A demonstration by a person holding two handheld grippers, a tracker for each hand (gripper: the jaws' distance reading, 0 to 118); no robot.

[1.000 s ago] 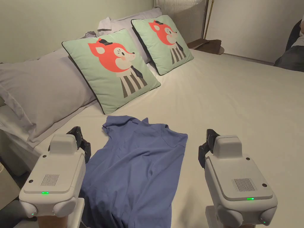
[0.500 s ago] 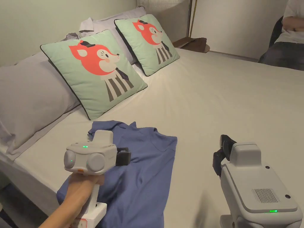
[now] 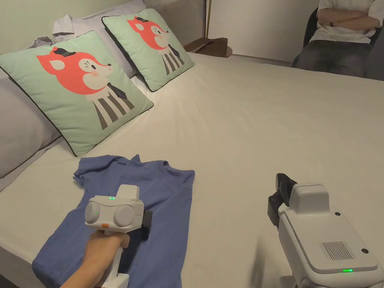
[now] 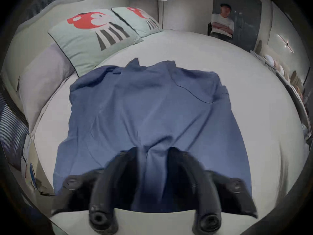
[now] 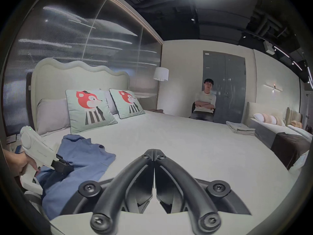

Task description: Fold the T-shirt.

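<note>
Head view, T-shirt: a blue T-shirt (image 3: 127, 210) lies mostly flat on the white bed (image 3: 270, 123), near its front-left edge, collar end towards two fox-print cushions (image 3: 75, 86).
Head view, left gripper: the left gripper (image 3: 144, 227), held by a hand (image 3: 101, 251), sits low over the middle of the shirt; from here I cannot tell how its jaws stand.
Head view, right gripper: the right gripper (image 3: 275, 198) hovers over bare sheet, well apart from the shirt.
Head view, background: a seated person (image 3: 341, 33) with folded arms is beyond the far side of the bed.
Left gripper view, claw: the jaws are apart, a ridge of blue cloth rising between them; they straddle it and do not appear to press on it.
Left gripper view, T-shirt: the shirt spreads from the jaws up to the collar, with soft wrinkles running from the ridge.
Right gripper view, claw: the jaws are closed tip to tip on nothing, above the sheet.
Right gripper view, T-shirt: it lies at lower left under the other gripper.
Handling, judged: light, limp and soft, likely to sag and slide on the sheet; best pinched at a hem, shoulder or raised fold through both layers.
</note>
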